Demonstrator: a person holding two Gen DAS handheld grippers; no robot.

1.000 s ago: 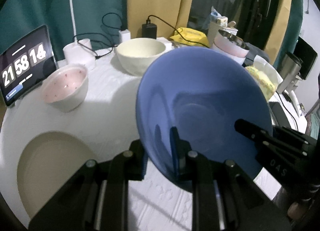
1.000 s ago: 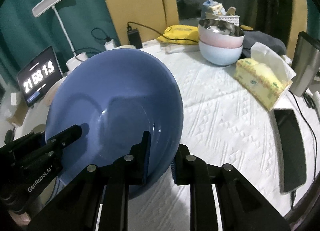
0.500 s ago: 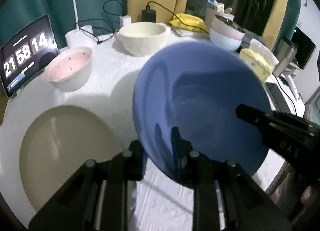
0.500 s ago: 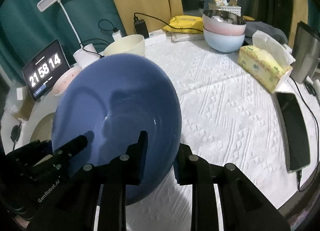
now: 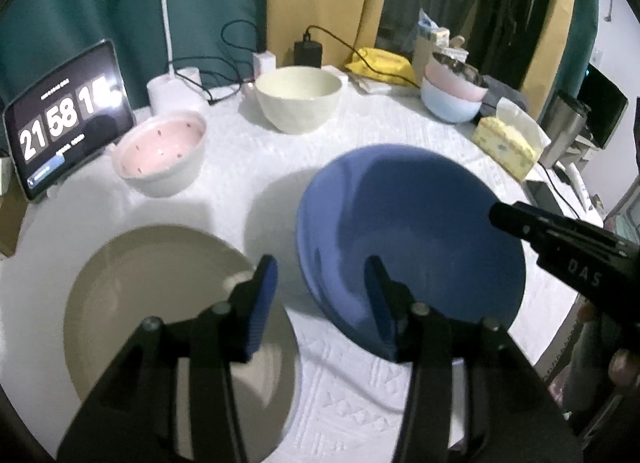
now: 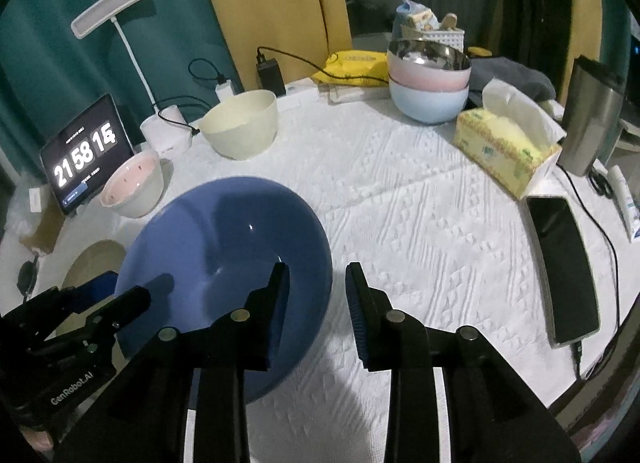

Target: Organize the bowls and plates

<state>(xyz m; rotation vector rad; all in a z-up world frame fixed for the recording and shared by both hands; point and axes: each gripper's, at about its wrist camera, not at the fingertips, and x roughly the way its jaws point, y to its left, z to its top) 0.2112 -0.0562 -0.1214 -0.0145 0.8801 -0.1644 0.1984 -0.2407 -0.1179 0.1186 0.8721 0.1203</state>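
Two grippers, left (image 5: 320, 287) and right (image 6: 316, 291), jaws apart, flank one blue bowl (image 6: 224, 263); one beige plate (image 5: 160, 303), two single bowls, one stack.

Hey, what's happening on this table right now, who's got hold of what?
A person with a handheld gripper in each hand is sorting dishes. Both the left gripper and the right gripper are open, straddling opposite rims of the blue bowl, which sits on the white tablecloth beside a beige plate. A pink bowl, a cream bowl and a stack of bowls stand farther back, untouched.
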